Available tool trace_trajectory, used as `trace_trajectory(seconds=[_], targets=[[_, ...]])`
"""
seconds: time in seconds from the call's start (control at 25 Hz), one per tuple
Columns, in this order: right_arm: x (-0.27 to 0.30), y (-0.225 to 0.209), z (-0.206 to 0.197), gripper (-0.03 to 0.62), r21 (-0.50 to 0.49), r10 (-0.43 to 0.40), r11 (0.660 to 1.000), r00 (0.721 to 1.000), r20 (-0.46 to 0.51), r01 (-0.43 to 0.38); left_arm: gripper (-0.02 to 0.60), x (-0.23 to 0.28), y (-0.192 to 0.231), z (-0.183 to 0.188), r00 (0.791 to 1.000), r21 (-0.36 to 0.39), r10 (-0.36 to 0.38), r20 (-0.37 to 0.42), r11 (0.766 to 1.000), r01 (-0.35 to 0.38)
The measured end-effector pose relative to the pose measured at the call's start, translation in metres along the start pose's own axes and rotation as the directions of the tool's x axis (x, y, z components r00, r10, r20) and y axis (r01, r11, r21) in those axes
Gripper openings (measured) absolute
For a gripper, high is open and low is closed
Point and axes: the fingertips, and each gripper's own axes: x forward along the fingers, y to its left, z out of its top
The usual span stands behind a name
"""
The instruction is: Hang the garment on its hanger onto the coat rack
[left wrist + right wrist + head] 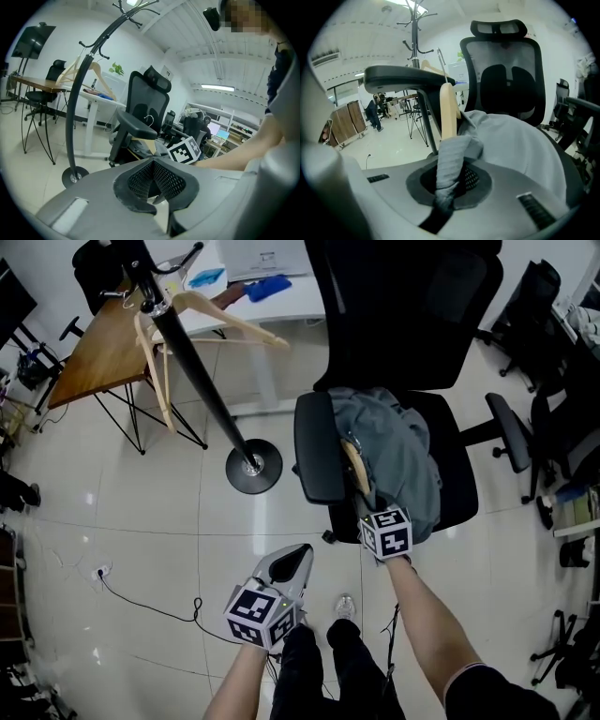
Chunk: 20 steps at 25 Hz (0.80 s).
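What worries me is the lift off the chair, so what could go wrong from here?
The right gripper seems shut on a fold of the grey garment, not on the wooden hanger, so the cloth may slide off when lifted. The chair armrest sits right beside the hanger, which could snag on it. The coat rack already carries an empty hanger, which may get in the way.

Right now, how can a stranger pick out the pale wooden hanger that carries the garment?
Find the big black mesh office chair. On its seat lies a crumpled grey-blue cloth garment, and a pale wooden hanger pokes out beside the armrest. Unlike the bare wooden hangers on the black coat rack, it is wrapped in cloth.
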Motion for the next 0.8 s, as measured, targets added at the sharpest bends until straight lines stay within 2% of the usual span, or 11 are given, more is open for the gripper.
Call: trace_trajectory(seconds=[0.32, 0.6, 0.8], targets=[[-0.073, -0.023, 0.065, 0.02, -0.063, -0.057, 0.996, 0.992, 0.11, 0.064, -0.009, -0.007, -0.023, 0.035, 0.999, 0.056, -0.032, 0.028, 0.998, 0.03], [-0.164, -0.047, 0.146, 0.02, -0.085, -0.111, 0.988, 0.97, 0.214, 0.132, -0.009, -0.016, -0.065, 0.114, 0.991, 0.156, -0.095, 0.099, 0.985, 0.079], [-0.24, -0.054, 0.2, 0.02, -0.107, -0.111, 0.984, 0.957, 0.269, 0.145, -0.009, -0.031, -0.097, 0.161, 0.981, 0.214, -0.132, 0.138, 0.972, 0.101]])
